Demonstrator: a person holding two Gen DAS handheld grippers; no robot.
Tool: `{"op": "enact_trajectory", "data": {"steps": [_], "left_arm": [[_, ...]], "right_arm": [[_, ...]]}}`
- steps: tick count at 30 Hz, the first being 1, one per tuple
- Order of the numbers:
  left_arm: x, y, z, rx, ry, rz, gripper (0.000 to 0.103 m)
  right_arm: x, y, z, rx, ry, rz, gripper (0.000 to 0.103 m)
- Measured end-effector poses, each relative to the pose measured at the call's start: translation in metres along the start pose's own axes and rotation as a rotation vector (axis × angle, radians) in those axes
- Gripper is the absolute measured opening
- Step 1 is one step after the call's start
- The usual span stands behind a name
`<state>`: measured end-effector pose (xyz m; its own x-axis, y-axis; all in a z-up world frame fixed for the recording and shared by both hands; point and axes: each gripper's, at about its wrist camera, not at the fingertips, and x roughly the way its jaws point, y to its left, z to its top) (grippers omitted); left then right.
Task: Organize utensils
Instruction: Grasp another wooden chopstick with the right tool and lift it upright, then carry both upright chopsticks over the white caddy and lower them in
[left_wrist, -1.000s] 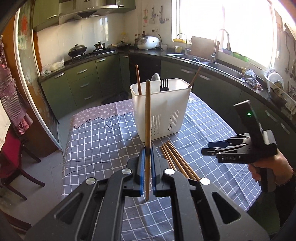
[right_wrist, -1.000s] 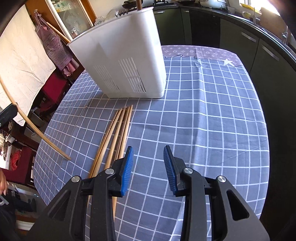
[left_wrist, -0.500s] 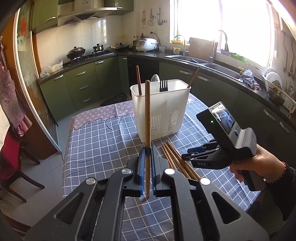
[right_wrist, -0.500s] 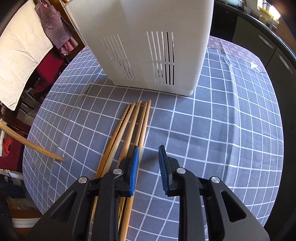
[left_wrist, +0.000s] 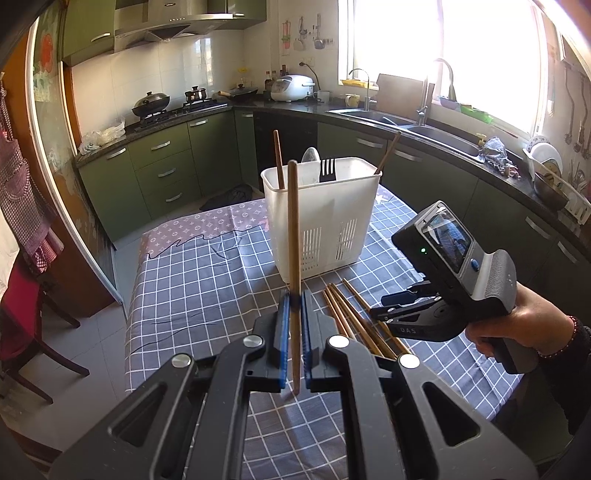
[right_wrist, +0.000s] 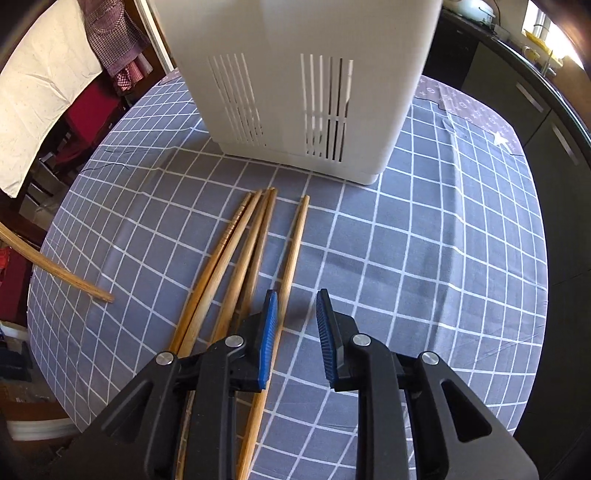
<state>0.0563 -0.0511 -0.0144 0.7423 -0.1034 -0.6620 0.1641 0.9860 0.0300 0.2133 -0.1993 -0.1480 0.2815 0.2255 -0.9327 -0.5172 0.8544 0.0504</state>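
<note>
On the table: your right gripper (right_wrist: 295, 325) hangs part-open, unloaded, above loose wooden chopsticks (right_wrist: 236, 254).
Aim: straddle the separated wooden chopstick (right_wrist: 291, 254); then squeeze.
Left gripper (left_wrist: 294, 328): clamps one upright wooden chopstick (left_wrist: 293, 229).

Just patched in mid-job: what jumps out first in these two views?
The left claw is shut on one upright chopstick in front of the white utensil caddy. The right claw, open, hangs over loose chopsticks on the checked tablecloth, straddling the rightmost one.
</note>
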Motion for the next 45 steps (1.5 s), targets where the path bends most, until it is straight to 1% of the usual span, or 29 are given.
{"op": "enact_trajectory", "data": {"steps": [2,4,5,6,9,11,14,18,26,31,35,40,45], "left_arm": [[0.000,0.001,0.000,0.001,0.001,-0.001,0.006],[-0.001,0.002,0.000,0.004,0.002,0.001,0.006],[-0.001,0.002,0.000,0.006,0.002,0.001,0.006],[-0.001,0.002,0.000,0.005,0.002,0.000,0.006],[-0.002,0.002,0.000,0.002,0.001,-0.001,0.006],[-0.002,0.003,0.001,-0.004,0.001,-0.006,0.006],[-0.003,0.003,0.001,0.000,-0.001,-0.004,0.006],[-0.002,0.005,0.001,-0.006,0.001,-0.009,0.006],[-0.003,0.003,0.000,0.002,0.001,-0.014,0.006],[-0.004,0.000,-0.001,0.016,0.001,-0.015,0.006],[-0.006,-0.001,-0.001,0.024,-0.004,-0.014,0.006],[-0.012,-0.001,0.001,0.030,-0.017,-0.014,0.006],[-0.018,-0.003,0.002,0.039,-0.032,-0.014,0.006]], "right_arm": [[0.004,0.007,0.002,-0.018,0.004,-0.016,0.024],[0.004,0.015,0.004,-0.047,-0.004,-0.045,0.021],[0.004,0.017,0.004,-0.051,0.000,-0.036,0.013],[0.004,0.018,0.004,-0.053,0.004,-0.018,0.010],[0.005,0.018,0.003,-0.048,-0.001,-0.003,0.007],[0.004,0.013,0.002,-0.027,-0.006,0.021,0.007],[-0.002,0.003,-0.002,-0.003,-0.026,0.034,0.007],[-0.028,-0.008,-0.011,0.017,-0.098,0.028,0.007],[-0.120,-0.017,-0.040,0.045,-0.321,0.046,0.007],[-0.160,-0.019,-0.057,0.056,-0.411,0.040,0.007],[-0.174,-0.020,-0.069,0.064,-0.445,0.040,0.007],[-0.181,-0.019,-0.076,0.062,-0.452,0.048,0.007],[-0.178,-0.018,-0.076,0.061,-0.454,0.055,0.007]]}}
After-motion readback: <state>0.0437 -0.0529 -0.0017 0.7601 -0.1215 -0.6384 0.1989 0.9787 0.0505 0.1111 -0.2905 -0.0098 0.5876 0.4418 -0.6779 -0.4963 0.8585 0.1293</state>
